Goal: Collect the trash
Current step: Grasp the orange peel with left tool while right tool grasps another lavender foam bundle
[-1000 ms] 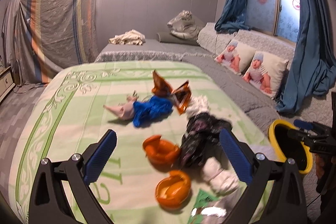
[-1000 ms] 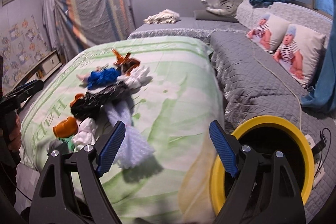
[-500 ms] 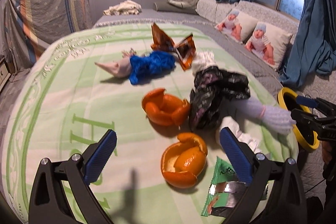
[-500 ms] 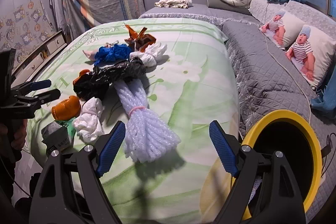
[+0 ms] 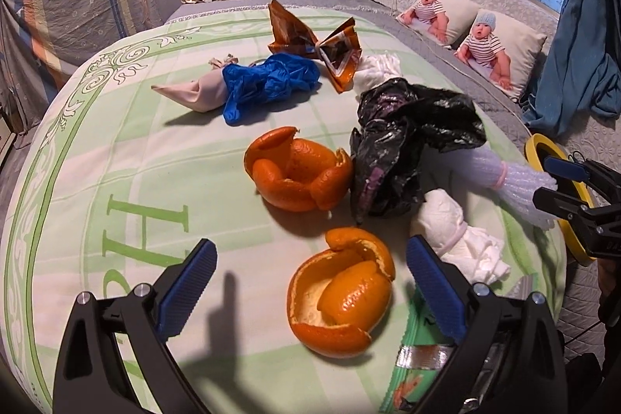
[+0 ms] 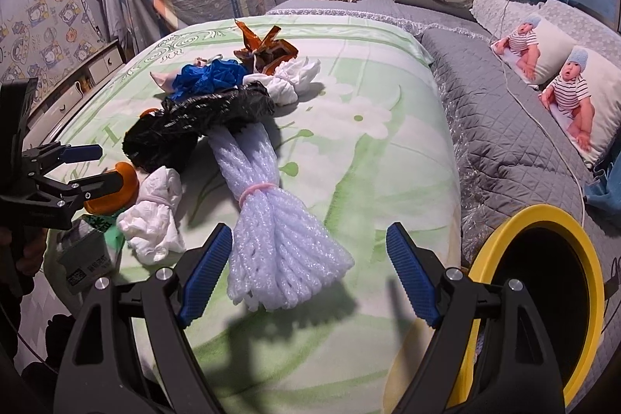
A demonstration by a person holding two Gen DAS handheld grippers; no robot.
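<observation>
Both grippers gape empty: left gripper [image 5: 310, 286] over curled orange peel [image 5: 341, 301] (pith-white inside), right gripper [image 6: 306, 274].

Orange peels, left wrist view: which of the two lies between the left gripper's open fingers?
The nearer orange peel, by the left gripper; the other orange peel touches the black bag.

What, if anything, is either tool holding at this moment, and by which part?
Nothing is held. The left tool hangs open over the nearer orange peel; the right tool hangs open over the white foam-net bundle. Neither touches its item.
</observation>
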